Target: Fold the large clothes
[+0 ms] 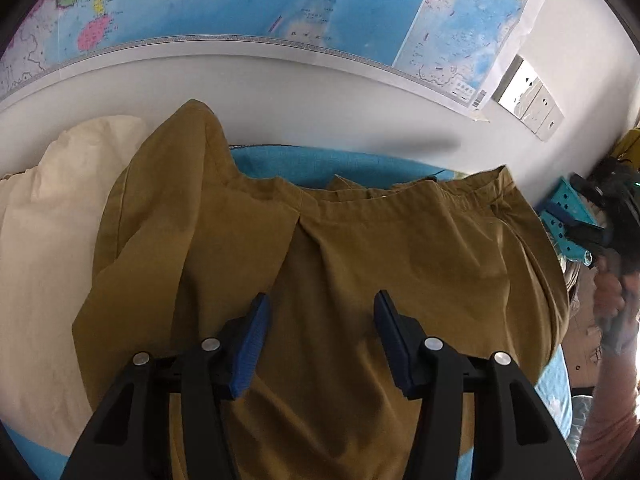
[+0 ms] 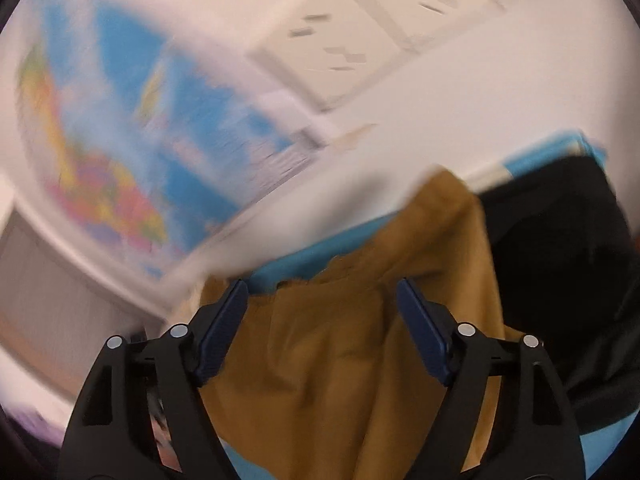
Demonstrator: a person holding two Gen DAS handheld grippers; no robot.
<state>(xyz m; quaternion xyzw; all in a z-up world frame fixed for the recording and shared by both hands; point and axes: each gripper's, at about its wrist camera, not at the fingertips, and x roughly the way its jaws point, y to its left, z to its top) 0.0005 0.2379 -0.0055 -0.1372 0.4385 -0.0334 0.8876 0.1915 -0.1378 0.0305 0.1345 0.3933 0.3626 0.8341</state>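
Blue sheet point(image 1: 280, 162): 1 brown garment point(image 1: 360, 264), 1 cream point(image 1: 52, 216); 2 grippers open.

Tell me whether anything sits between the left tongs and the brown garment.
Nothing visible does. The left tongs stand open directly over the brown garment, with only its cloth showing between the blue pads. The cream cloth lies off to the side.

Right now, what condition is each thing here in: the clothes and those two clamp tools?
Mustard-brown cotton garment: spread out, wrinkled, partly folded, lying free.
Cream fabric item: crumpled beside it.
Black garment: bunched up alongside.
Left gripper: open, empty.
Right gripper: open, empty.
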